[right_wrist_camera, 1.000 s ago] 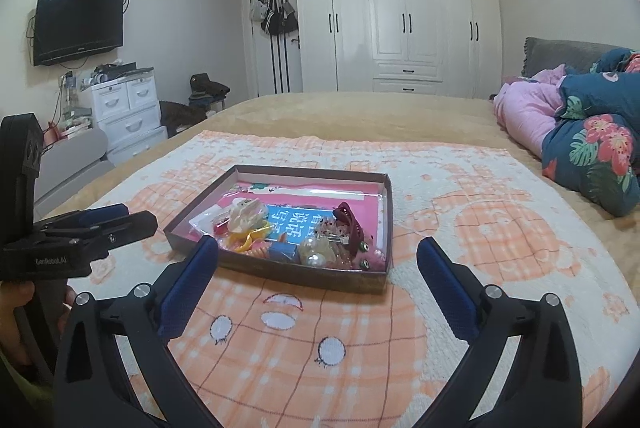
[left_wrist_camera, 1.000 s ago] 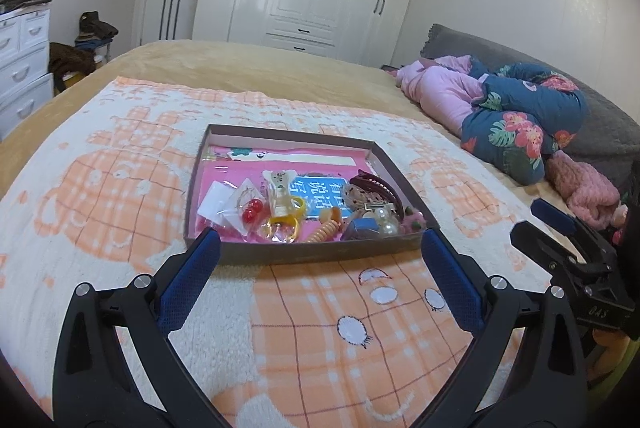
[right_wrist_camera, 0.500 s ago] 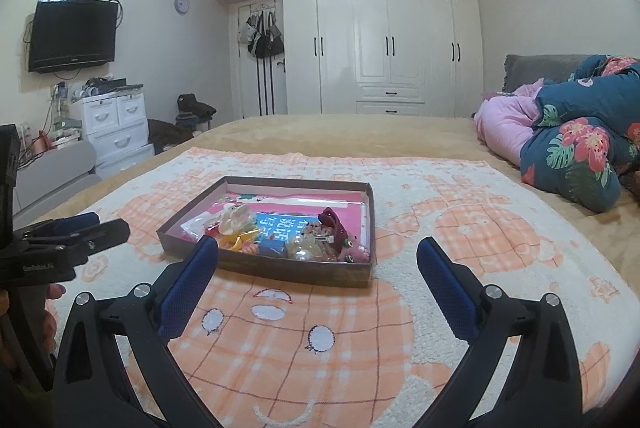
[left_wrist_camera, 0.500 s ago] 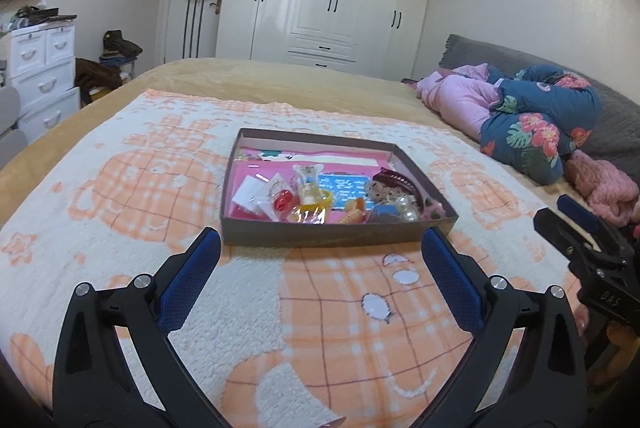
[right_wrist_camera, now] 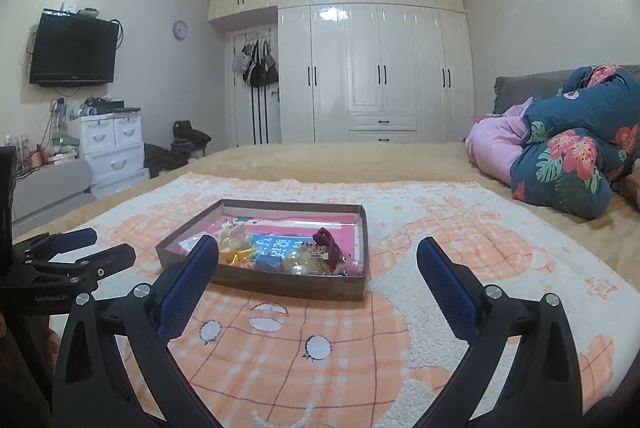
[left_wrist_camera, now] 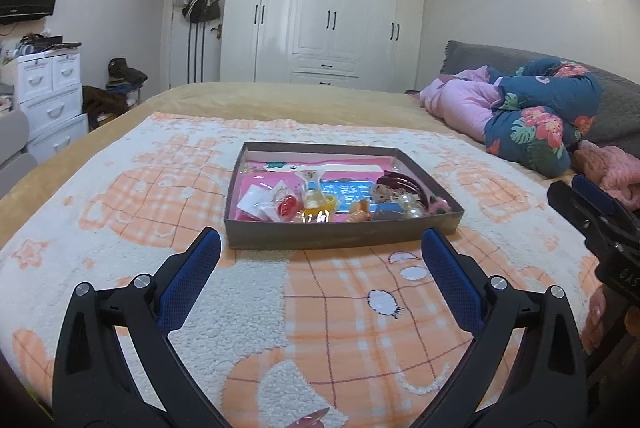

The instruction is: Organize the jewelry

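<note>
I see a shallow brown cardboard tray (left_wrist_camera: pixel 340 234) w/ pink lining sitting on the orange-and-white plaid blanket (left_wrist_camera: pixel 120 196) on the bed, straight ahead of both grippers and apart from them. Inside: a jumble of jewelry, incl. a red bead piece (left_wrist_camera: pixel 287 207) in a clear bag, a yellow bangle (left_wrist_camera: pixel 320 203), pearl-like beads (left_wrist_camera: pixel 410 204), a dark maroon hair clip (left_wrist_camera: pixel 402 184) and a blue printed card (left_wrist_camera: pixel 348 190) lying flat. Tray's long axis runs left-right across my left view; in the right view it's angled, near corner toward the camera. Left gripper (left_wrist_camera: pixel 320 252) has its jaws wide apart, nothing between them. Right gripper (right_wrist_camera: pixel 318 260) likewise spread, holding nothing, hovering over the blanket
</note>
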The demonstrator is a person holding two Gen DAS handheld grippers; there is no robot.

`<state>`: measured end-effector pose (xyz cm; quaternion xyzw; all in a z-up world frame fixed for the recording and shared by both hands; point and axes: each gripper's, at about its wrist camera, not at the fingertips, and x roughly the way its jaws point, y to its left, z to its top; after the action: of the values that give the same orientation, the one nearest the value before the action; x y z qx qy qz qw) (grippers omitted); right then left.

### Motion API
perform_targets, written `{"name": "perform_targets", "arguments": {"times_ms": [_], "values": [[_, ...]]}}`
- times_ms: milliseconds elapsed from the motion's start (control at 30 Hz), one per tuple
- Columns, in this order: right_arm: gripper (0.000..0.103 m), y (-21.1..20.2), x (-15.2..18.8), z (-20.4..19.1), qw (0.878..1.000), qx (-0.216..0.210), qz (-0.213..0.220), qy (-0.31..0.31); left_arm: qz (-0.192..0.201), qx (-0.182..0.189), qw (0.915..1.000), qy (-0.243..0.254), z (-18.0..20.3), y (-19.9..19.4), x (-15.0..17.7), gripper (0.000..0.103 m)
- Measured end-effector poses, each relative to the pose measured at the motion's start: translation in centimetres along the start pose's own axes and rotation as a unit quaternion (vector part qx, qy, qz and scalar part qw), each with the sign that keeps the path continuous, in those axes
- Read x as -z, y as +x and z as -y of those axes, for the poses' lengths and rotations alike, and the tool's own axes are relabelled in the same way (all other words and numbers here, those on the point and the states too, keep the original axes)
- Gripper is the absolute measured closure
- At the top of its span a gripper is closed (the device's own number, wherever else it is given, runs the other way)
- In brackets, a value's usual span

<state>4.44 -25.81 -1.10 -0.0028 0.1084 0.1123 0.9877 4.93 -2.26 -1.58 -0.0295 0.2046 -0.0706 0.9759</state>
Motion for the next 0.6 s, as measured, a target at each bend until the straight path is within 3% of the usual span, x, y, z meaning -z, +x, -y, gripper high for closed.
{"name": "perform_targets", "arguments": {"times_ms": [233, 600], "values": [[0.006, 0.3, 1.3, 0.3, 1.000, 0.008, -0.005, 0.003, 0.010, 0.014, 0.9999, 0.002, 0.1, -0.2, 0.4, 0.011], [0.006, 0.4, 1.4, 0.5, 1.000, 0.014, -0.004, 0.009, 0.009, -0.003, 1.0000, 0.001, 0.0, 0.1, 0.6, 0.011]]}}
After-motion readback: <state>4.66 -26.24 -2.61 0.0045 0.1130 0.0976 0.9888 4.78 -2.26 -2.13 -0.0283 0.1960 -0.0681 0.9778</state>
